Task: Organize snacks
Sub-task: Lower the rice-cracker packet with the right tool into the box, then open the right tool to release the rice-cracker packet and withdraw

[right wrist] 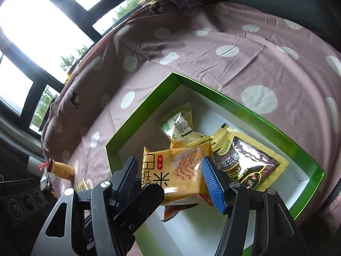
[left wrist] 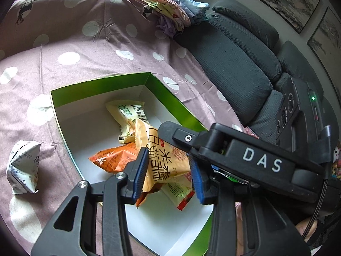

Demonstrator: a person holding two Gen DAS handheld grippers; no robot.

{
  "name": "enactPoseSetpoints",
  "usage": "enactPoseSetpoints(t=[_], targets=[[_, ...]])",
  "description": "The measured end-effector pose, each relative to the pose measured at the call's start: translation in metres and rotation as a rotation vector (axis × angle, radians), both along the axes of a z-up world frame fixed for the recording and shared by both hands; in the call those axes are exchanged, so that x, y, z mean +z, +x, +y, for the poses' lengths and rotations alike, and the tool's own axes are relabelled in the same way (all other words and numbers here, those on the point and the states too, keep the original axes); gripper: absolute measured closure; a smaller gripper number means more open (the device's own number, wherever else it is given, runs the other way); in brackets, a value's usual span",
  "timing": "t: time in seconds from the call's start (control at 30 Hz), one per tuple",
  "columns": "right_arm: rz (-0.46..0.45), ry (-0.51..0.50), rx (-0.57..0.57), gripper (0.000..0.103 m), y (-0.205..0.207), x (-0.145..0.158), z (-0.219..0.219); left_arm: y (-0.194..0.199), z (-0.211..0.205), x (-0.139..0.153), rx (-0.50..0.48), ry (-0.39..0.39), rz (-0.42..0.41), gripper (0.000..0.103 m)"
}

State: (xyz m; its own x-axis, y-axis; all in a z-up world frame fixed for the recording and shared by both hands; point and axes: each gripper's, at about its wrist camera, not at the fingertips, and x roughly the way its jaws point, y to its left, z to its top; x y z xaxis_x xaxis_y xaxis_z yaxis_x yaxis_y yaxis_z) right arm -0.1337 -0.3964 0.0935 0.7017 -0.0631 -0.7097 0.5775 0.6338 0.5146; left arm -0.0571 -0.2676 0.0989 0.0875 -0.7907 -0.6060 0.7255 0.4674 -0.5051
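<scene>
Left hand-held gripper [left wrist: 168, 177]: stood partly closed, blue pads [left wrist: 139, 170] pressed on both sides of the yellow packet [left wrist: 164, 157]. Held the packet upright, tilted, above the near half of the box [left wrist: 102, 85].

Right hand-held gripper [right wrist: 170, 179]: stood partly open, astride the same packet from the right. Showed the right pad against the packet edge and the left pad apart from it, with a black finger of the left hand-held gripper between. Carried no load, as far as visible.

Box: green-walled, white-floored, open at the top, laid on the spotted sheet [left wrist: 85, 49]. Contained:
- orange packet [left wrist: 115, 157], flat on the floor, left of and partly under the yellow packet;
- pale packet [left wrist: 127, 113], far of the yellow packet, near the box middle;
- dark packet [right wrist: 245, 162] with a yellow border, flat at the right side, just beside the right pad;
- one more packet with a red end [left wrist: 183, 198], partly hidden under the yellow packet.

White packet [left wrist: 23, 166]: lay on the sheet, outside the box, well apart to the left.

Folded clothes [left wrist: 170, 6]: lay at the far edge of the sheet, beside the grey cushions [left wrist: 234, 64].
</scene>
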Motion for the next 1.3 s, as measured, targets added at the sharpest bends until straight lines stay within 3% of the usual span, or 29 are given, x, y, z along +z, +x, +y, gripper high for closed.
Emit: enactPoseSetpoints(t=[0.33, 0.57, 0.8, 1.03, 1.2, 1.3], targets=[[0.035, -0.017, -0.017, 0.038, 0.001, -0.001, 0.001, -0.002, 0.005, 0.003, 0.044, 0.023, -0.035, 0.063], [-0.063, -0.077, 0.029, 0.038, 0.000, 0.018, 0.019, -0.001, 0.047, 0.024, 0.147, -0.001, -0.104, 0.039], [-0.097, -0.154, 0.060, 0.038, 0.003, 0.035, 0.040, 0.006, 0.124, 0.039, 0.347, 0.016, -0.152, 0.018], [-0.113, -0.235, 0.122, 0.027, 0.016, 0.049, 0.072, 0.007, 0.215, 0.034, 0.634, 0.129, -0.187, 0.012], [-0.126, -0.241, 0.255, 0.022, 0.043, 0.047, 0.105, 0.019, 0.280, 0.006, 0.807, 0.148, -0.101, 0.012], [-0.081, -0.232, 0.347, 0.018, 0.069, 0.034, 0.129, 0.030, 0.306, -0.013, 0.883, 0.170, -0.033, 0.012]])
